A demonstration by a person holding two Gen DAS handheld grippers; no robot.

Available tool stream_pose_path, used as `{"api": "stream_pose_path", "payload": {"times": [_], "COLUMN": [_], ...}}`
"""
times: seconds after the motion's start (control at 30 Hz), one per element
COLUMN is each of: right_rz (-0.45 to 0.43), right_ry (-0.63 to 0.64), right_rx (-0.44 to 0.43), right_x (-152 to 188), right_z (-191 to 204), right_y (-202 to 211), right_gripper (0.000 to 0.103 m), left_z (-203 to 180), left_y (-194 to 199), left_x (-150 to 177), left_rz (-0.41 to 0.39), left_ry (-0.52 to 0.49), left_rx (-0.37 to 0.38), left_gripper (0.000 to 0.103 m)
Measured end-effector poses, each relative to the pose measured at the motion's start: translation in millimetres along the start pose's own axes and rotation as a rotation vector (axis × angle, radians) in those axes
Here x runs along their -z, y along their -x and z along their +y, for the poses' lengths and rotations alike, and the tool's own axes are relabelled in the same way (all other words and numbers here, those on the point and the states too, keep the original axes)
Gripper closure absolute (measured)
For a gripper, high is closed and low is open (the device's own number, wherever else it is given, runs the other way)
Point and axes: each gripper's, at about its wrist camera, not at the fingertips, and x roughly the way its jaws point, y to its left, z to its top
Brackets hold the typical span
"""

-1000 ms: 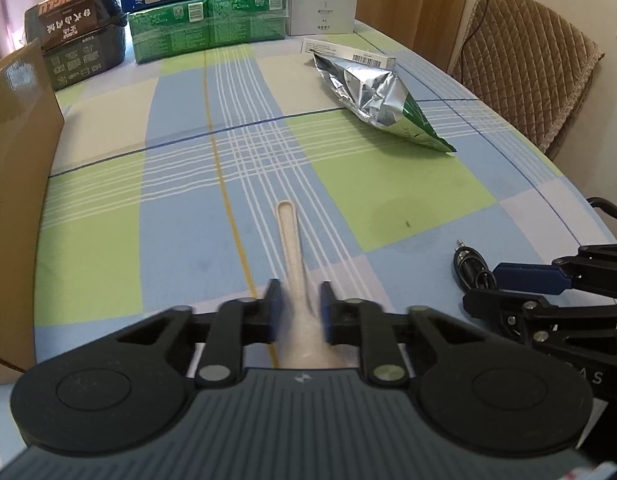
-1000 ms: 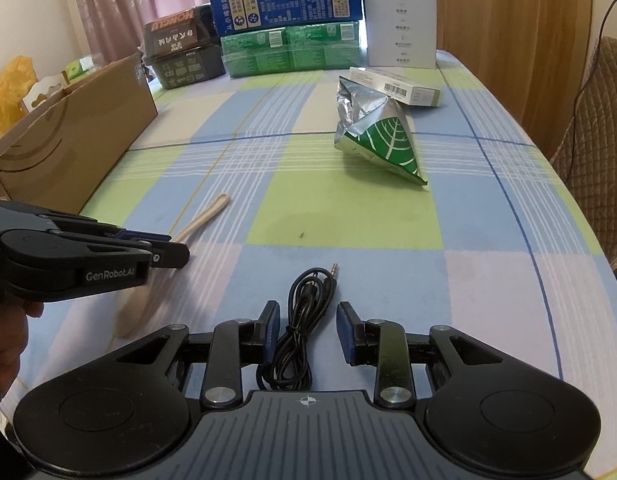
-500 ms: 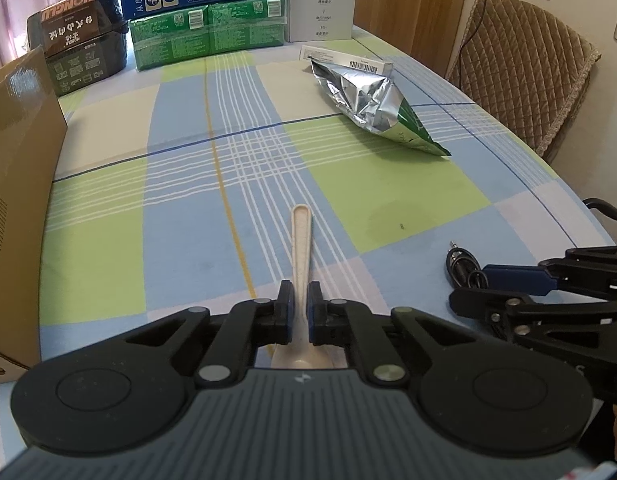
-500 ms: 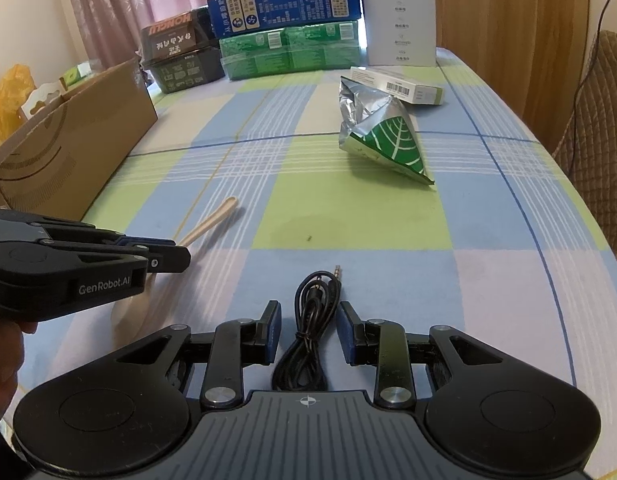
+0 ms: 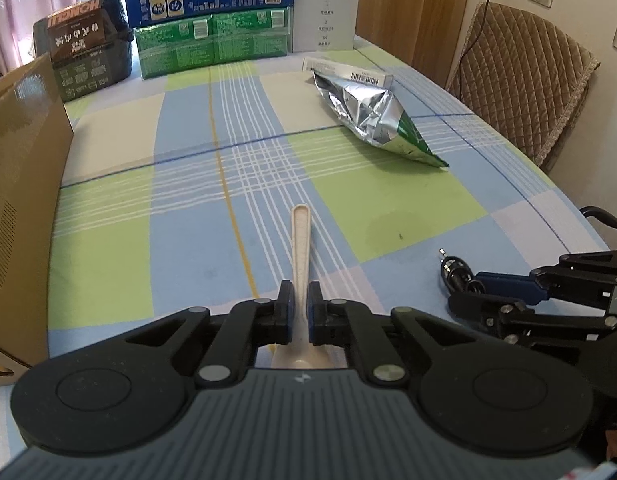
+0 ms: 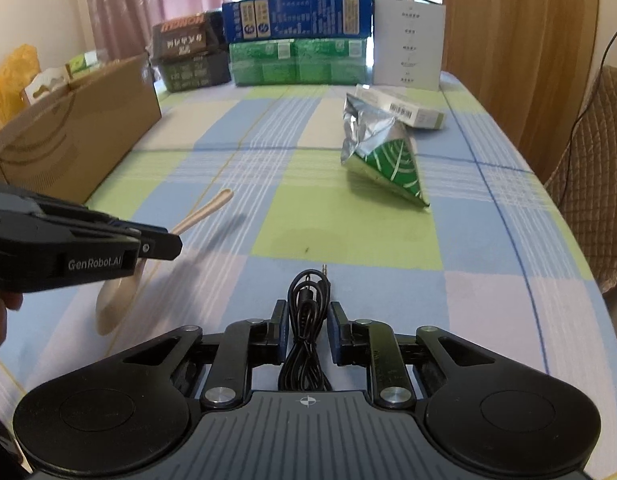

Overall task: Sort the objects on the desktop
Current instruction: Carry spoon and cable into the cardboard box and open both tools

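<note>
Since a second ago the left gripper (image 5: 299, 307) has closed from a wide gap onto the pale spoon (image 5: 300, 240) and lifted it, and the right gripper (image 6: 308, 328) has narrowed around the black cable (image 6: 306, 320); seen from the left wrist, the spoon is clamped between the blue pads, handle pointing away over the checked tablecloth (image 5: 388, 208), bowl end tucked under the gripper body; the foil snack bag (image 5: 372, 120) lies well apart near a flat white carton (image 5: 348, 74); a cardboard box (image 5: 24, 184) stands at the left; from the right wrist, the fingers sit either side of the coiled cable on the cloth, not quite pressed shut; the left gripper (image 6: 164, 242) holds the spoon (image 6: 204, 210) tilted above its shadow; stacked boxes (image 6: 296, 40) line the far edge.
</note>
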Motion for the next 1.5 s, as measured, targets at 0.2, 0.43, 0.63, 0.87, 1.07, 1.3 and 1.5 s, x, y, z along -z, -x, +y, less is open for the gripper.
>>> {"api": "stream_pose_path", "payload": {"times": [0.2,0.43,0.63,0.87,1.07,1.3,1.5], "right_rz": [-0.048,-0.111,-0.156,-0.17,-0.169,-0.149,-0.124], "right_ry": [-0.03,-0.05,-0.069,-0.075,-0.025,0.016,0.043], "right_rx": [-0.01,-0.049,-0.145,-0.3,-0.394,-0.468,-0.483], "right_x": [-19.5,-48.4,-84.5,-132.1,-166.7,-196.9,-211.2], "right_z": [-0.4,9.6,33.6,89.4,150.3,211.0,241.8], "right_y": [18.4,40.9,53.2,51.1,36.5,6.3,-23.3], "right_gripper": [0.087,0.087,0.086,0.086,0.086,0.086,0.086], "left_z": [-0.4,6.0,23.6,74.2,129.5,201.9,240.4], "left_y": [16.1,48.4,88.3,140.0,173.2,190.5,180.4], "left_x": [-9.0,-30.9,-53.8,-63.7,-58.1,-48.7,-42.8], "left_rz": [-0.032,-0.096,-0.152,-0.202,-0.21,-0.196,-0.187], "left_ry": [0.004,0.017,0.033,0.075,0.103,0.167,0.212], "left_rx": [-0.006,-0.02,-0.056,-0.147,-0.237,-0.319,-0.319], "left_gripper": [0.099,0.099,0.099,0.099,0.099,0.099,0.099]}}
